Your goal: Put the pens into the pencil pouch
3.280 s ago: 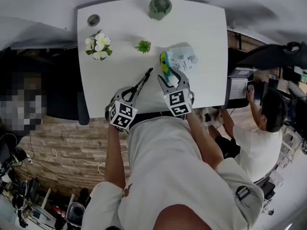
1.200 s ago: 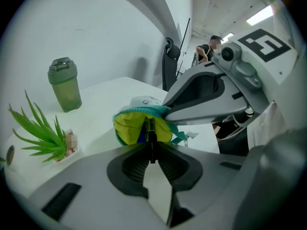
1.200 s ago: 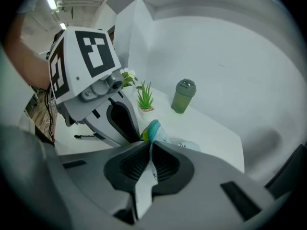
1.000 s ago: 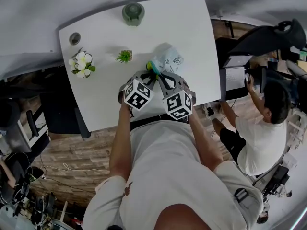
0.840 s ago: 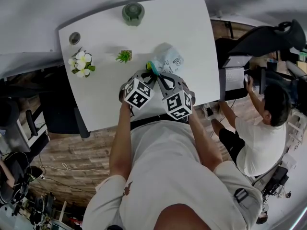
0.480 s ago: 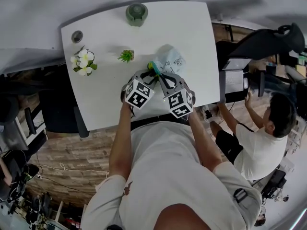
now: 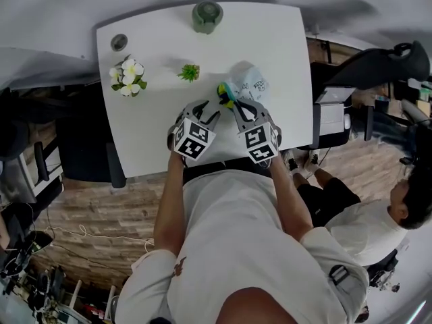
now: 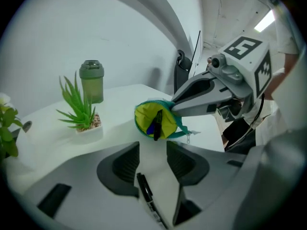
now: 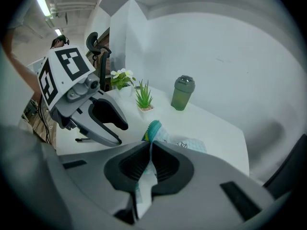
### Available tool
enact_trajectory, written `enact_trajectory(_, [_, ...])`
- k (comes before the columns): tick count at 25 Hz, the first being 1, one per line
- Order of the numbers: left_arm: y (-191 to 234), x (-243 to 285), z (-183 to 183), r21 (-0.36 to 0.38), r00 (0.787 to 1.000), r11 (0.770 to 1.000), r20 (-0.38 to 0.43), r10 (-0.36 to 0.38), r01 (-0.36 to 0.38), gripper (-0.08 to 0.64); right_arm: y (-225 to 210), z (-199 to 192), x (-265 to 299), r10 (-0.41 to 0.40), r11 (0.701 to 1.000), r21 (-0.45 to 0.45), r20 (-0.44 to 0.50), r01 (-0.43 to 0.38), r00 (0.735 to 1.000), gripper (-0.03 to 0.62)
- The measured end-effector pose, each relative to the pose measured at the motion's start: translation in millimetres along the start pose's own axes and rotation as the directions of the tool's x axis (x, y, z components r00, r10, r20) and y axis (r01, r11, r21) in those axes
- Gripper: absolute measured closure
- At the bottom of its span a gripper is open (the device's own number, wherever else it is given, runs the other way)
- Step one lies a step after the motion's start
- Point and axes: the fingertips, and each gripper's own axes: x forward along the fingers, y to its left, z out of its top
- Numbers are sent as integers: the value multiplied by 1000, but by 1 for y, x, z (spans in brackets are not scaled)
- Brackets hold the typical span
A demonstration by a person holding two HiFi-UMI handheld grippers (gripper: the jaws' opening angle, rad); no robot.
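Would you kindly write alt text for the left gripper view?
A dark pen sticks out of the open pouch, which the right gripper pinches. The left gripper's jaws have just been opening, empty; another pen lies on the table beneath.

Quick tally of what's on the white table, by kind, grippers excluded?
Yellow-lined fabric pencil pouch: 1
Black pens: 2, one in pouch, one on white table
Potted plants: 2
Green lidded bottle: 1
Small grey round disc: 1
Total: 7
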Motion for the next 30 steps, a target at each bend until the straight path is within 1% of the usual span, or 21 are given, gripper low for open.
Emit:
enact_trajectory(7, [4,-31,-35,-50,996,995,-4,89,-89,380,8,-4,-1,-15,1000,5,-10,15,1000,574])
enact_trajectory(11, [5,-45,-54,-83,989,986,-15,147,-147,380,17,-5,-4,-8,1000,5,-12,8,1000,574])
enact_trajectory(14, [3,-54,-69,-98,984,979,-31,175,-177,386,25,-6,-6,3,1000,-2,-14,-3,1000,574])
enact_trajectory(18, [-3,-63,-89,-119,980,974,-58,189,-195,402,33,-7,-6,15,1000,-9,-18,-15,1000,574])
enact_trajectory(27, [-19,-67,-127,-174,975,963,-125,186,-206,430,39,-7,-6,41,998,-36,-19,-42,999,574])
enact_trajectory(30, [-22,-66,-137,-182,972,960,-143,189,-213,440,42,-7,-6,51,998,-44,-23,-52,998,574])
